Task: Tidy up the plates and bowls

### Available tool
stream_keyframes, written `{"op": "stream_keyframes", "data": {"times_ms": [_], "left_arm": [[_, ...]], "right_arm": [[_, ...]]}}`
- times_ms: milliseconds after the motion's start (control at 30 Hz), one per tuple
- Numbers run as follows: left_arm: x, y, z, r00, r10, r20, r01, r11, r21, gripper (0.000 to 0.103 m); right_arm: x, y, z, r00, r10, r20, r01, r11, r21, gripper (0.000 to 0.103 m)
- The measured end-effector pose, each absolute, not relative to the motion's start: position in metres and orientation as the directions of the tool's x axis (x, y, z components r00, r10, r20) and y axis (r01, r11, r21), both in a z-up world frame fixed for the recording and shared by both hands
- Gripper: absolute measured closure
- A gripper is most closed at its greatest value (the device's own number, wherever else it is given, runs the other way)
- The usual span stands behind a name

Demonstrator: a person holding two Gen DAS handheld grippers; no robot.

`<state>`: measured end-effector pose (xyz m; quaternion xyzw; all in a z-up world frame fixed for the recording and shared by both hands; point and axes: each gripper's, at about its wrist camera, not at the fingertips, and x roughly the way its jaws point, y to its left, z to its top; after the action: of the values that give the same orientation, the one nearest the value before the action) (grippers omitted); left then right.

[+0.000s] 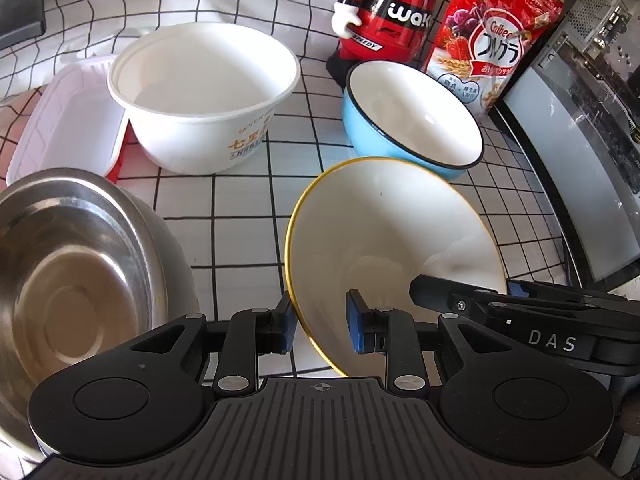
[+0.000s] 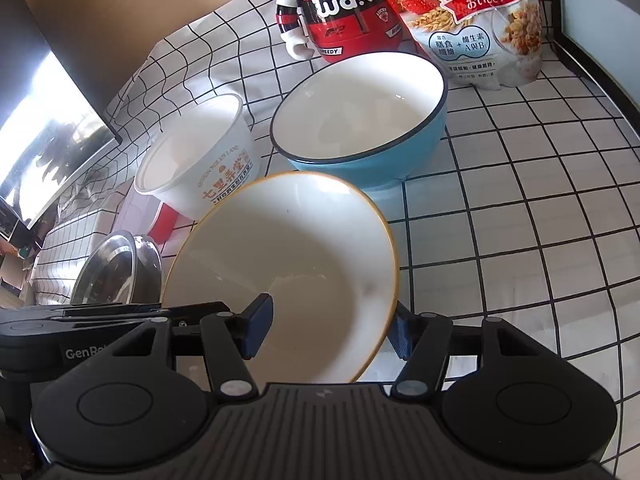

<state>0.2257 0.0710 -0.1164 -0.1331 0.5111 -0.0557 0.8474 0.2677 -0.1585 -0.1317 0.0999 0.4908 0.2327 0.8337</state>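
A white bowl with a yellow rim (image 1: 392, 232) (image 2: 288, 248) sits closest to me and looks tilted. My left gripper (image 1: 322, 322) straddles its left rim, one pad outside and one inside, with a clear gap to the wall. My right gripper (image 2: 331, 326) straddles the right rim the same way, its jaws wide apart and not pressing. Behind stand a blue bowl (image 1: 412, 120) (image 2: 360, 108) and a printed white paper bowl (image 1: 204, 80) (image 2: 192, 148). A steel bowl (image 1: 68, 272) (image 2: 116, 276) is at the left. I cannot tell whether the yellow-rimmed bowl rests flat on the cloth.
A checked white tablecloth (image 1: 240, 208) covers the table. A translucent lidded box (image 1: 60, 120) lies at the far left. A red mascot figure (image 1: 388, 12) and a red cereal bag (image 1: 492, 40) stand at the back. A grey computer case (image 1: 560, 160) borders the right side.
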Motion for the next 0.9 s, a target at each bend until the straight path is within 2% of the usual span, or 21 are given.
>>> {"op": "stream_keyframes", "data": {"times_ms": [200, 433, 567, 733, 900], "left_arm": [[0.218, 0.08, -0.116, 0.491, -0.261, -0.831, -0.041, 0.946, -0.322, 0.076], [0.205, 0.103, -0.093, 0.591, -0.246, -0.769, -0.066, 0.935, -0.35, 0.076], [0.21, 0.119, -0.082, 0.624, -0.282, -0.729, -0.05, 0.917, -0.397, 0.076], [0.233, 0.132, -0.062, 0.628, -0.351, -0.694, 0.015, 0.898, -0.44, 0.076], [0.275, 0.116, -0.041, 0.602, -0.366, -0.71, 0.12, 0.92, -0.372, 0.076]], "right_arm": [[0.265, -0.158, -0.128, 0.426, 0.472, -0.772, -0.284, 0.88, 0.381, 0.042], [0.267, -0.166, -0.113, 0.476, 0.432, -0.766, -0.247, 0.902, 0.355, 0.042], [0.268, -0.165, -0.099, 0.503, 0.41, -0.761, -0.241, 0.912, 0.332, 0.041], [0.279, -0.157, -0.071, 0.516, 0.372, -0.772, -0.223, 0.928, 0.298, 0.03], [0.301, -0.16, -0.038, 0.554, 0.296, -0.778, -0.192, 0.955, 0.226, 0.02]]}}
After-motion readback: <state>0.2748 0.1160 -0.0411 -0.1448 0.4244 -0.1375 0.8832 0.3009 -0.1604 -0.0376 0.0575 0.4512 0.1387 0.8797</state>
